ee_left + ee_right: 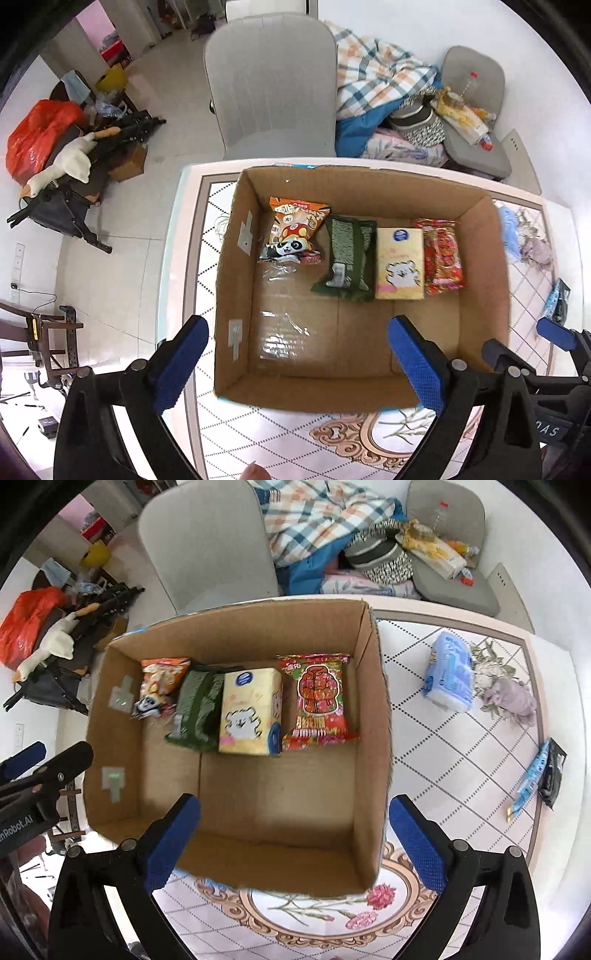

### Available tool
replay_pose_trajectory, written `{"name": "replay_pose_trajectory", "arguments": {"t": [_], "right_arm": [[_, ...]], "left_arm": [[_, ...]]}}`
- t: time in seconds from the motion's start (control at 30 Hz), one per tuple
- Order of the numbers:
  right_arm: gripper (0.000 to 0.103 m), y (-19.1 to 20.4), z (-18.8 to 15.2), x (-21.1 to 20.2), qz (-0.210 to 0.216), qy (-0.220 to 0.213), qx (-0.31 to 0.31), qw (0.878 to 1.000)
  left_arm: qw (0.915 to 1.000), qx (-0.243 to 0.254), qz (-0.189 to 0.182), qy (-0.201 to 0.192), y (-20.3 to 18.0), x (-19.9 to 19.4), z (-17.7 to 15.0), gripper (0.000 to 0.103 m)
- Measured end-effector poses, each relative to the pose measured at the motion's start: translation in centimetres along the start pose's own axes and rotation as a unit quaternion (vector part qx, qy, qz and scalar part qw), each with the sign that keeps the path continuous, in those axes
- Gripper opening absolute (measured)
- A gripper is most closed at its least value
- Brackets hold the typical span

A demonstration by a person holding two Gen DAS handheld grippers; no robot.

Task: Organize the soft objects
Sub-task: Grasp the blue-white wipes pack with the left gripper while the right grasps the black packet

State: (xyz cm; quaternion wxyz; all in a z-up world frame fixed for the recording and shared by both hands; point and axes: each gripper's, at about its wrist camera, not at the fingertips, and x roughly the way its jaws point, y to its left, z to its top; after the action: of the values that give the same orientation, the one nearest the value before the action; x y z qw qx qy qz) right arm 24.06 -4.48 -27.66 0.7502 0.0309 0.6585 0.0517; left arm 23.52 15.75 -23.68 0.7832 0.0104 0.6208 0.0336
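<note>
While my left tongs [295, 363] and right tongs [295, 843] hang apart and empty, four packets [317, 699] lie beyond them in the box [373, 672].

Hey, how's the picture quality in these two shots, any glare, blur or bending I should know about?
Left wrist view: glare on the clear tape on the box floor, and the right edge smears. Right wrist view: the packs are sharp, little glare, the blue pack slightly soft. Both: strong fisheye bending of the table edges, dark corners, washed-out floor.

Left tool [297, 360] spread wide, empty. Right tool [295, 834] likewise spread wide, empty. Both side by side.
</note>
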Motion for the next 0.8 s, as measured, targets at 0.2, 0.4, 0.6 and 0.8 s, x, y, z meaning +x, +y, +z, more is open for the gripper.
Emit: {"name": "replay_pose_trajectory", "arguments": {"t": [0.2,0.4,0.6,0.8], "right_arm": [[0.103,0.2,-3.0,-4.1,0.004,-0.036,-0.013,0.999],[0.103,-0.1,-5.1,-7.4,0.034,-0.051,-0.014,0.998],[0.103,-3.4,-5.7,-7.6,0.064,-0.044,0.016,0.997],[0.103,-13.1,-5.9,-7.5,0.059,-0.041,0.1,0.992]], "left_arm": [[0.9994,0.0,-0.003,-0.034,-0.7,-4.4,-3.0,0.1],[0.9985,-0.01,-0.002,-0.054,-1.2,-7.7,-4.6,0.1],[0.998,-0.011,-0.011,-0.061,-3.3,-9.1,-4.6,0.1],[0.9974,0.043,-0.022,-0.053,-10.9,-8.3,-3.1,0.1]]}}
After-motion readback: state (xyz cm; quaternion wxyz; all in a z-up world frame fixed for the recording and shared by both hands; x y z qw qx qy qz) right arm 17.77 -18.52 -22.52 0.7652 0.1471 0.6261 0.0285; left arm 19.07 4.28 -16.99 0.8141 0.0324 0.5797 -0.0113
